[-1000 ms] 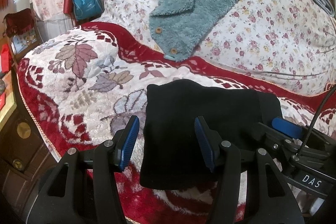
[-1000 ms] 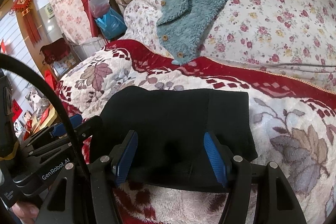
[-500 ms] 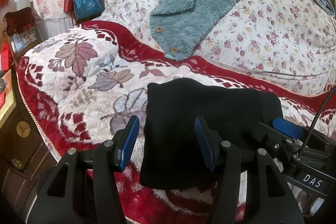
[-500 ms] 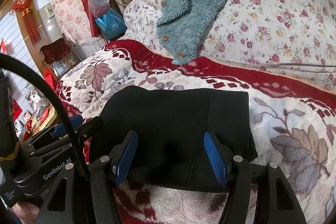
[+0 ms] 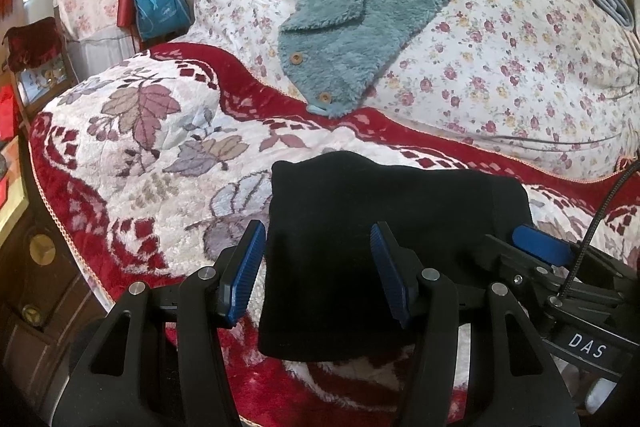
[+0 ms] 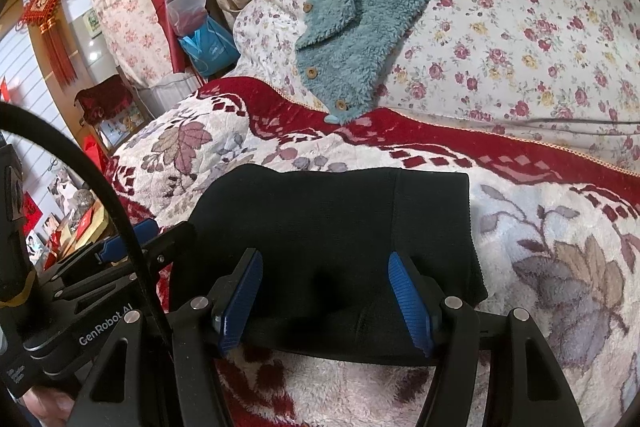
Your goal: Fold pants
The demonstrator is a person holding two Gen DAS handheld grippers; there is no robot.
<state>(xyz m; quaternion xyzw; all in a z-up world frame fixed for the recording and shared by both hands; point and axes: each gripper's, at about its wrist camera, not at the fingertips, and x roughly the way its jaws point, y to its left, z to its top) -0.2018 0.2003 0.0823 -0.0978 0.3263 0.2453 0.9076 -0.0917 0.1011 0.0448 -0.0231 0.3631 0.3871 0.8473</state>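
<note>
The black pants point(image 5: 384, 227) lie folded into a compact rectangle on the red and cream leaf-patterned blanket point(image 5: 152, 155). They also show in the right wrist view point(image 6: 332, 227). My left gripper point(image 5: 318, 267) is open and empty, hovering over the near left part of the pants. My right gripper point(image 6: 324, 299) is open and empty over the near edge of the pants. The right gripper point(image 5: 540, 247) shows at the right of the left wrist view, and the left gripper point(image 6: 124, 243) at the left of the right wrist view.
A teal fleece garment point(image 5: 376, 3) with wooden buttons lies on the floral quilt point(image 5: 500, 59) behind the blanket. A blue bag point(image 5: 160, 11) and clutter stand at the far left. The bed edge and dark wooden furniture point(image 5: 36, 267) are at the left.
Nothing has visibly changed beyond a slight backward shift of both grippers. The pants lie still and both grippers stay open.
</note>
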